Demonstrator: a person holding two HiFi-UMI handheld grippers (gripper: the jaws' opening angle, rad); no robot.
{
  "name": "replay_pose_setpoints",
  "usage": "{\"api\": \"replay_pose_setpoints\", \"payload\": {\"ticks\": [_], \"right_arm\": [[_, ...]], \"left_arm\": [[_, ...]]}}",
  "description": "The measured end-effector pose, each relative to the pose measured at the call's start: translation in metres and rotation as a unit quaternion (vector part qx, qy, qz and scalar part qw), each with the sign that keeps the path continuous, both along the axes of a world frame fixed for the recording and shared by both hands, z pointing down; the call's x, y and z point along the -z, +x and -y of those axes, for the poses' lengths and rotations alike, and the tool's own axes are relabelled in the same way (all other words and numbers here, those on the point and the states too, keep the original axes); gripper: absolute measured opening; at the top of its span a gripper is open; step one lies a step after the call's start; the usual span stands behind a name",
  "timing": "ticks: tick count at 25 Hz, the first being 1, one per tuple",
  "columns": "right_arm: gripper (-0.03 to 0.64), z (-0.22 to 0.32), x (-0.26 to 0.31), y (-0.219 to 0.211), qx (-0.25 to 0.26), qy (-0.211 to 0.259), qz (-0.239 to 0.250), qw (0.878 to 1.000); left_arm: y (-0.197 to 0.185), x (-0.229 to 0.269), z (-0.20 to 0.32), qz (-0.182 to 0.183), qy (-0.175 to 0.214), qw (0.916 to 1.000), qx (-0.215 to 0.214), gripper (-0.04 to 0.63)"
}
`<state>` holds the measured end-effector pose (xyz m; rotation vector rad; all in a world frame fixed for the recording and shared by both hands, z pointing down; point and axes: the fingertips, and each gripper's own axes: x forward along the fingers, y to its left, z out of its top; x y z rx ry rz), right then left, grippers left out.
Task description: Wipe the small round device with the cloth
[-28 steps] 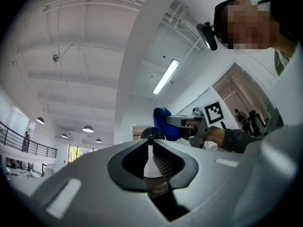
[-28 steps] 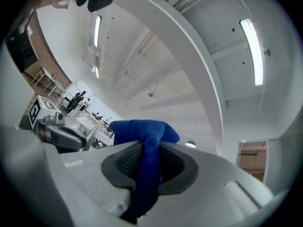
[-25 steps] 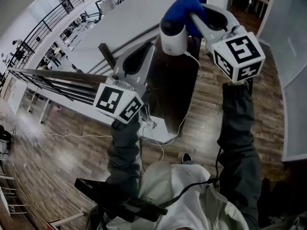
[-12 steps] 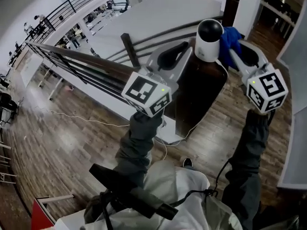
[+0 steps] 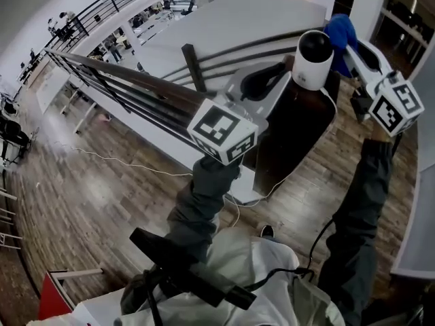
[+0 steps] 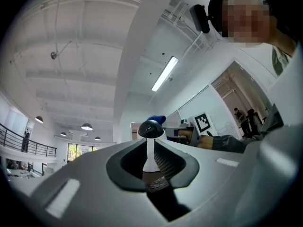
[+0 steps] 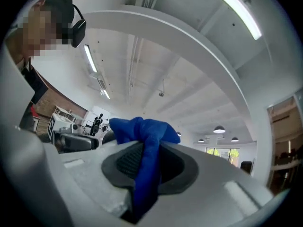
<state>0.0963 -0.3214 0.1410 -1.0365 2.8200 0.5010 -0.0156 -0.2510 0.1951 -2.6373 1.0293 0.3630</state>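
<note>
The small round device (image 5: 312,61), white with a black dome, is held up in the air by my left gripper (image 5: 291,70), which is shut on its white body. In the left gripper view the device (image 6: 150,141) stands upright between the jaws, black dome on top. My right gripper (image 5: 352,45) is shut on a bunched blue cloth (image 5: 340,30), just right of the dome; I cannot tell whether it touches. In the right gripper view the cloth (image 7: 147,148) hangs out of the right gripper (image 7: 147,161) and hides the device.
Below the grippers stands a dark brown table (image 5: 292,138) with a white cable (image 5: 268,189) trailing off it. A dark metal railing (image 5: 129,87) runs along the left, with a lower floor beyond. A wood floor (image 5: 102,202) lies underneath.
The cloth sat on top of the device's dome a second ago; it has come off to the dome's right side. Both grippers and the device have shifted right in the head view.
</note>
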Motion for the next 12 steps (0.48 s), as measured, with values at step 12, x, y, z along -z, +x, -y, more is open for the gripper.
{"api": "replay_pose_setpoints", "payload": {"ticks": [12], "right_arm": [[0.074, -0.017, 0.002, 0.014, -0.126, 0.111, -0.095, 0.981]], "left_arm": [[-0.002, 0.002, 0.004, -0.004, 0.006, 1.0000, 0.000, 0.034]]}}
